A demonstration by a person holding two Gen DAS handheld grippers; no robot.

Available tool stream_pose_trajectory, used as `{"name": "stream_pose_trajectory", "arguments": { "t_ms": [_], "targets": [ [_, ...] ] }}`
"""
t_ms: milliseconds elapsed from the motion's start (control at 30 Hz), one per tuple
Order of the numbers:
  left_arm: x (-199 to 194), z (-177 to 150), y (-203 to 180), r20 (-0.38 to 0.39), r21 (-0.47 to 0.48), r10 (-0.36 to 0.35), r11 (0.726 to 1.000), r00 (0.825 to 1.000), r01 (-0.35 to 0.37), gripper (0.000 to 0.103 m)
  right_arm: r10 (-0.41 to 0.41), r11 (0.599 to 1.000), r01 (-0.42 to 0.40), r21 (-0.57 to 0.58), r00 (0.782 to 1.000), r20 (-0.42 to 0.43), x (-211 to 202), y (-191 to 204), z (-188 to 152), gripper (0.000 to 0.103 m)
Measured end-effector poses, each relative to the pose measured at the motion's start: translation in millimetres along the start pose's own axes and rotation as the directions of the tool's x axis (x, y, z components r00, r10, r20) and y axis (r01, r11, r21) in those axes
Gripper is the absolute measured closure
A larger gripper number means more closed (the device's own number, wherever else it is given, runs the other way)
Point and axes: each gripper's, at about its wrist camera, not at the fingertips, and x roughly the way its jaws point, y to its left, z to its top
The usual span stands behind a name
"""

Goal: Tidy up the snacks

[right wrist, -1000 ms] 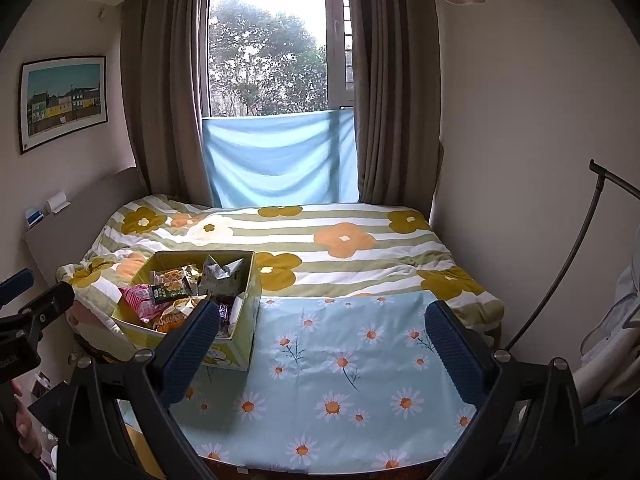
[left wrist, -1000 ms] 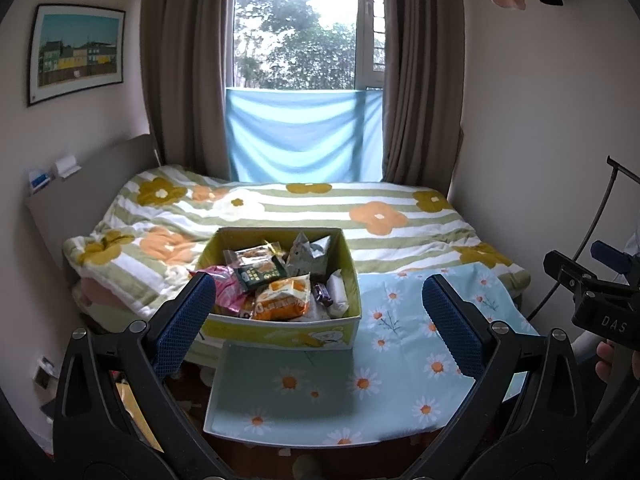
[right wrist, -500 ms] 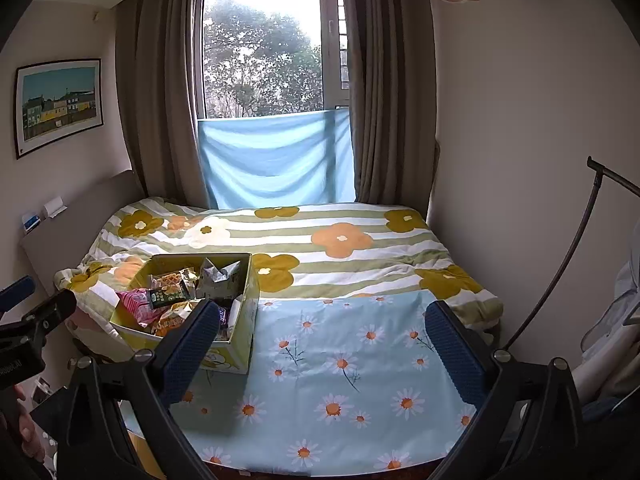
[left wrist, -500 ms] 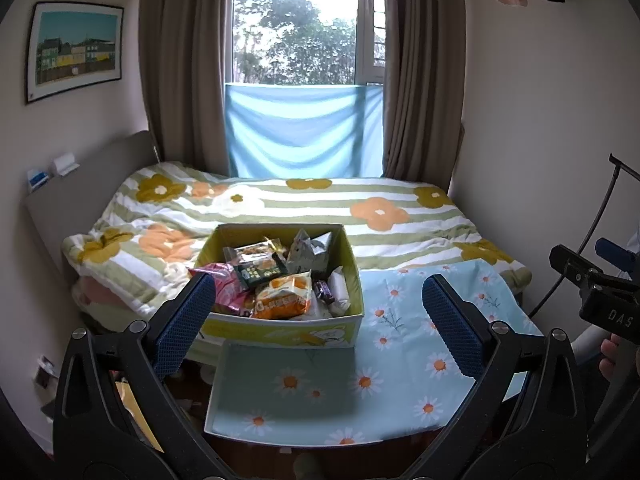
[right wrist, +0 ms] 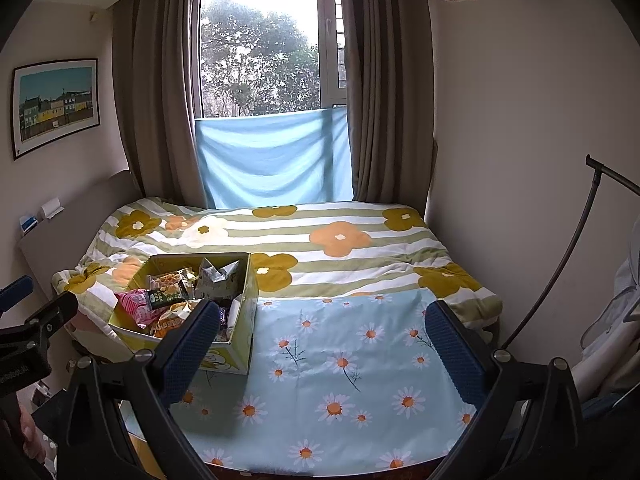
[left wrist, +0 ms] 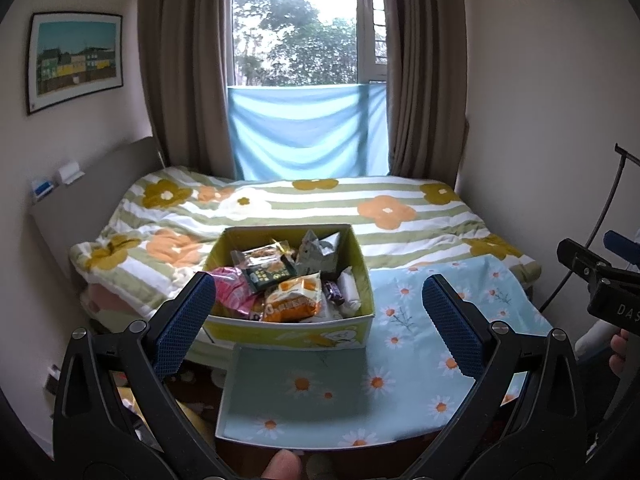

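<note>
A yellow-green cardboard box full of snack packets stands at the near left of the bed, on the edge of the daisy cloth. An orange packet, a pink packet, a dark green packet and a silver packet lie in it. My left gripper is open and empty, in front of and above the box. My right gripper is open and empty over the daisy cloth, right of the box.
The bed carries a striped flower quilt. A headboard stands left, walls close in left and right, and curtains and a window lie beyond. A dark metal stand leans at the right.
Both grippers drifted slightly; the box sits a little lower and nearer in the right wrist view. Both stay open and empty.
</note>
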Motion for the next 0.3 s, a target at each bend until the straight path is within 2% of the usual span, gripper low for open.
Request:
{"name": "stream_pose_trajectory", "arguments": {
  "t_ms": [300],
  "targets": [
    [8, 3, 12, 0.006, -0.007, -0.005, 1.000, 1.000, 0.005, 0.000, -0.004, 1.000, 0.004, -0.007, 1.000, -0.026, 9, 12, 1, 0.001]
  ]
}}
